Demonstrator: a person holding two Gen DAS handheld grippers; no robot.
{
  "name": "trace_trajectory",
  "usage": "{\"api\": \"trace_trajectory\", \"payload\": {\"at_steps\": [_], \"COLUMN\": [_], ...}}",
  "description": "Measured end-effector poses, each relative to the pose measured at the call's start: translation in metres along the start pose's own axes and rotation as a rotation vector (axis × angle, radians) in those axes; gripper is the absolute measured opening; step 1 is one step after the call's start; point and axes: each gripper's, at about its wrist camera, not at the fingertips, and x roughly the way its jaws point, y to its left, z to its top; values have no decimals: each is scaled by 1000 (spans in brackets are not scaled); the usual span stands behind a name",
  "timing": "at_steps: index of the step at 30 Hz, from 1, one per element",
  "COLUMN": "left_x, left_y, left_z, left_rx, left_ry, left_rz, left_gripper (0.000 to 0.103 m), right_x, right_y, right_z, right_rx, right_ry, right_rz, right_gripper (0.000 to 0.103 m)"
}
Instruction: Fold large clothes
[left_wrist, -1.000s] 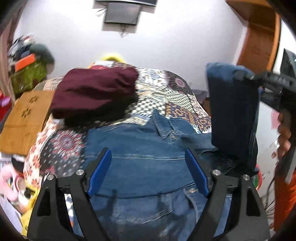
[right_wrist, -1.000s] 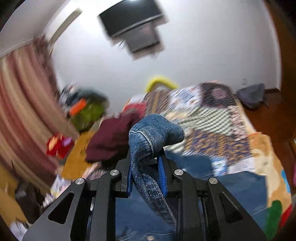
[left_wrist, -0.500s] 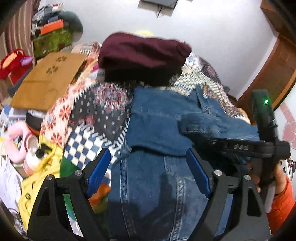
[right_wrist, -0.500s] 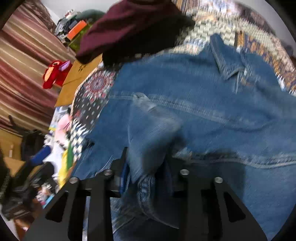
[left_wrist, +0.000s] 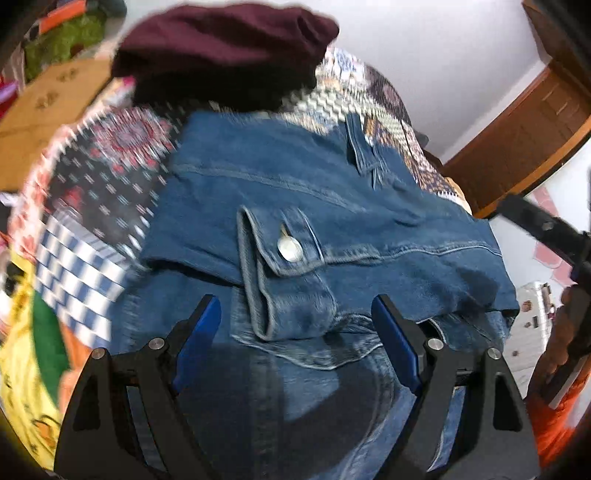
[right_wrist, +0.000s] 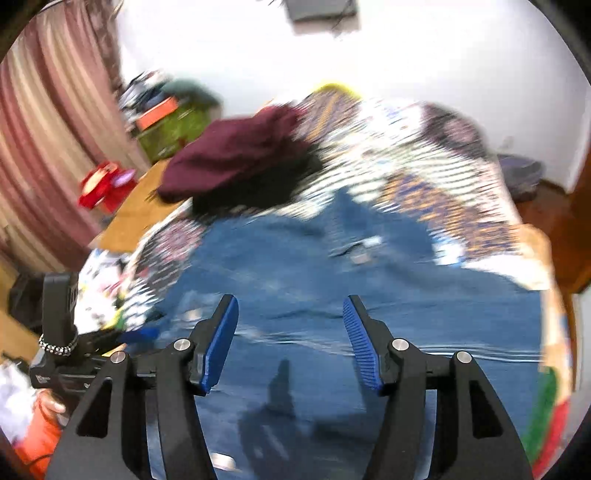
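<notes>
A blue denim jacket (left_wrist: 317, 206) lies on the patterned bedspread (left_wrist: 103, 177), one sleeve folded across its body with the buttoned cuff (left_wrist: 284, 273) on top. My left gripper (left_wrist: 295, 339) is open and empty, just above the jacket below the cuff. My right gripper (right_wrist: 291, 339) is open and empty above the jacket (right_wrist: 369, 288); this view is blurred. The right gripper's body shows at the right edge of the left wrist view (left_wrist: 546, 229).
A folded maroon garment (left_wrist: 221, 48) lies on the bed behind the jacket, also in the right wrist view (right_wrist: 236, 151). A cardboard box (left_wrist: 44, 114) and clutter stand left of the bed. A wooden door (left_wrist: 524, 136) is at the right.
My right gripper carried the sleeve across the jacket, laid it down, opened and drew back. My left gripper stayed open and moved closer over the jacket.
</notes>
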Motion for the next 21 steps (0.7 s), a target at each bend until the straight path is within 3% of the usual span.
{"api": "trace_trajectory", "payload": {"at_steps": [4,7,8,10,13,18,21], "left_x": [22,29,29,29,26,10,-13], "left_y": [6,9,7,3,-8,-44,-66], "left_z": [-1,1,2,4,4,8,27], "left_rx": [-74,-108,-110,-101,-60,93,169], "left_ry": [57,63,58,46,10,-80,-163], "left_rz": [-18,-6,2,19,74,185,182], "left_gripper": [83,82,79,50,34,22,21], "right_x": [-23,-30,-31,-32,-27,-33,-43], "right_y": [-47,-74,-85,-100,-123,-145,-150], "right_z": [-18,-34,-41,-52,-68,-75,-70], "right_rx": [56,108,135,173,236,303,312], "right_ry": [-47,-35,-24,-6,30,35,-4], "right_rz": [-142,-210,-234,-265,-297,-317,-320], "right_gripper": [57,58,58,58,58,58,58]}}
